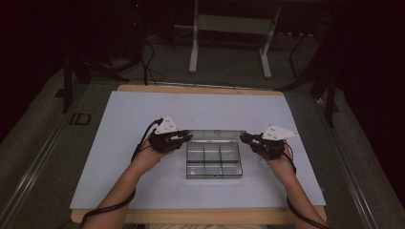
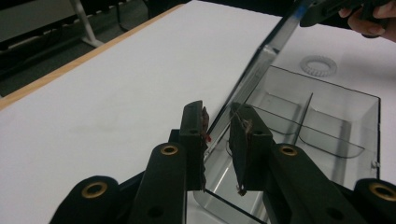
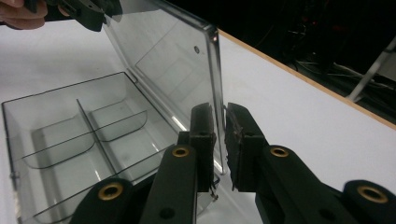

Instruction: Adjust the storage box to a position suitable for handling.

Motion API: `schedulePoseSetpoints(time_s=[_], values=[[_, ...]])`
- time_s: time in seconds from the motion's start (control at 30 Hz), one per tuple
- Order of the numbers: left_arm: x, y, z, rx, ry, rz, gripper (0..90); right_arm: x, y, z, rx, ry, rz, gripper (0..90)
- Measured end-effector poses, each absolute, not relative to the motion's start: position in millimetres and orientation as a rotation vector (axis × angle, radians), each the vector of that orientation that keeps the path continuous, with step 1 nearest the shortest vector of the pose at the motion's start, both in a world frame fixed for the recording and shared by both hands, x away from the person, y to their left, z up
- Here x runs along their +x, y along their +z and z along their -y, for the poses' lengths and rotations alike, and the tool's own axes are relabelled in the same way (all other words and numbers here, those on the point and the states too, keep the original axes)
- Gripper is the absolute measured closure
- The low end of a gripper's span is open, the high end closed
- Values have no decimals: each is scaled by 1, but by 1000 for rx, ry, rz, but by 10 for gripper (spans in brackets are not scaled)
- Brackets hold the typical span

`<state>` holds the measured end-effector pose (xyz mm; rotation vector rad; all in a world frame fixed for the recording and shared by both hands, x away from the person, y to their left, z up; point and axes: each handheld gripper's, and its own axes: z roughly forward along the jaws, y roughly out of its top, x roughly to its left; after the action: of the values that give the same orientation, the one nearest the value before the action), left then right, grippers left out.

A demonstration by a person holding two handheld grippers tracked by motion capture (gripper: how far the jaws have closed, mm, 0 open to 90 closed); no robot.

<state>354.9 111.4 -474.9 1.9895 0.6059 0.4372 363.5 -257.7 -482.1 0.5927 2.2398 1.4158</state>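
the clear compartment box (image 1: pixel 213 161) sits at the centre of the white table (image 1: pixel 124 143), its hinged lid (image 1: pixel 215 135) raised along the 12 o'clock edge. the left gripper (image 2: pixel 216 140) stands at the lid's 9 o'clock end and the right gripper (image 3: pixel 219 140) at its 3 o'clock end. in the left gripper view the jaws straddle the lid's edge with a small gap either side, so they are near it but whether they press it i cannot tell; in the right gripper view the jaws are pinched onto the lid's side edge. the step in hand looks like swinging the lid, open or shut i cannot judge. the next move would call for both ends travelling together, so the thin plastic does not twist at the hinge. the compartments look empty. a small white ribbed ring (image 2: pixel 319 66) lies on the table just beyond the box. the only writing is "id" (image 1: pixel 79 119) on the floor at 9 o'clock; no brand or label can be read on the box.
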Motion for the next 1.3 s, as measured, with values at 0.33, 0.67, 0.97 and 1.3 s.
schedulePoseSetpoints(time_s=[0.33, 0.67, 0.97, 1.3], values=[[364, -474, -108, 1959, 453, -655, 771, 370, -483, 248, 652, 1414, -2177, 750], [372, -479, -108, 1919, 430, -712, 769, 377, -483, 241, 725, 1372, -2181, 735], [378, -485, -106, 1928, 421, -758, 754, 382, -482, 239, 826, 1408, -2175, 723], [384, -489, -100, 1913, 434, -825, 730, 389, -483, 234, 869, 1366, -2172, 679]])
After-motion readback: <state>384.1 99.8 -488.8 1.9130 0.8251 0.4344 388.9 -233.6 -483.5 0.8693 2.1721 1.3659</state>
